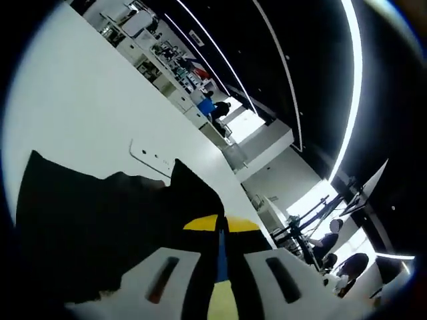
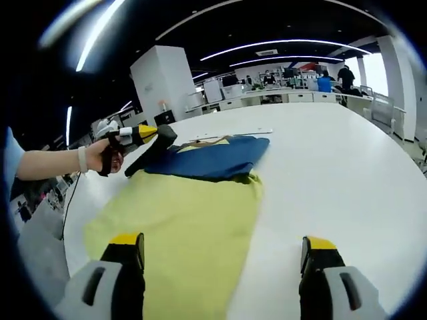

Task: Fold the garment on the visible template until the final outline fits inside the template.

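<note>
A blue garment (image 2: 210,159) lies partly folded at the far end of a yellow-green template (image 2: 180,233) on a white table (image 2: 333,173). In the right gripper view a hand holds my left gripper (image 2: 159,139) at the garment's left edge, lifting a dark flap of cloth. Seen from the left gripper view, the garment (image 1: 100,220) looks dark and bunched, and my left gripper (image 1: 222,227) has its yellow-tipped jaws close together, shut on a fold of it. My right gripper (image 2: 223,243) stands open, jaws wide apart above the near part of the template, holding nothing.
A thin white strip (image 2: 233,135) lies on the table just past the garment; the same strip (image 1: 150,159) appears beyond the cloth. Desks, shelves and people (image 2: 325,81) stand far behind. A forearm (image 2: 47,163) reaches in from the left.
</note>
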A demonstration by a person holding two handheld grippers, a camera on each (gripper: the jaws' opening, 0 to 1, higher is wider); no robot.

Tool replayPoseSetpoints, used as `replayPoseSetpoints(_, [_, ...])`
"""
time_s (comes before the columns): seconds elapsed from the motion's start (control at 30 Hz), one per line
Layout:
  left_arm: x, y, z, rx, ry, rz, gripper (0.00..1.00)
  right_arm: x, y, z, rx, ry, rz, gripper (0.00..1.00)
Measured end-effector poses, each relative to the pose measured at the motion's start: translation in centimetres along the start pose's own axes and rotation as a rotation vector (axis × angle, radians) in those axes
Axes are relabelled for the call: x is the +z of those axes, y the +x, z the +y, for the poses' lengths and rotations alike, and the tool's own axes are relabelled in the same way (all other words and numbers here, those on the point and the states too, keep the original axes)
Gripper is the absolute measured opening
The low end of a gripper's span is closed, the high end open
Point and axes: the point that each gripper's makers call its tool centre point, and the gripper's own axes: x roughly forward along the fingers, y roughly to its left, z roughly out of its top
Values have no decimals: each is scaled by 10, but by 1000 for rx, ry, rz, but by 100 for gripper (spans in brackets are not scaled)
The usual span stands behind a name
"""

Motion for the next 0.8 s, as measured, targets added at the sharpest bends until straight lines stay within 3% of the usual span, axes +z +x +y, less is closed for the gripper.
replayPoseSetpoints(0.37, [-35,48,-42,-127,-30,8,0,-2,-3,-5,-14,42,-9,97])
replayPoseSetpoints(0.57, [-61,65,-61,-182,-28,48,0,-4,-2,-5,-11,23,-1,97])
replayPoseSetpoints(0.8, [-89,84,-67,-188,-33,92,0,0,-8,-6,-15,42,-23,97])
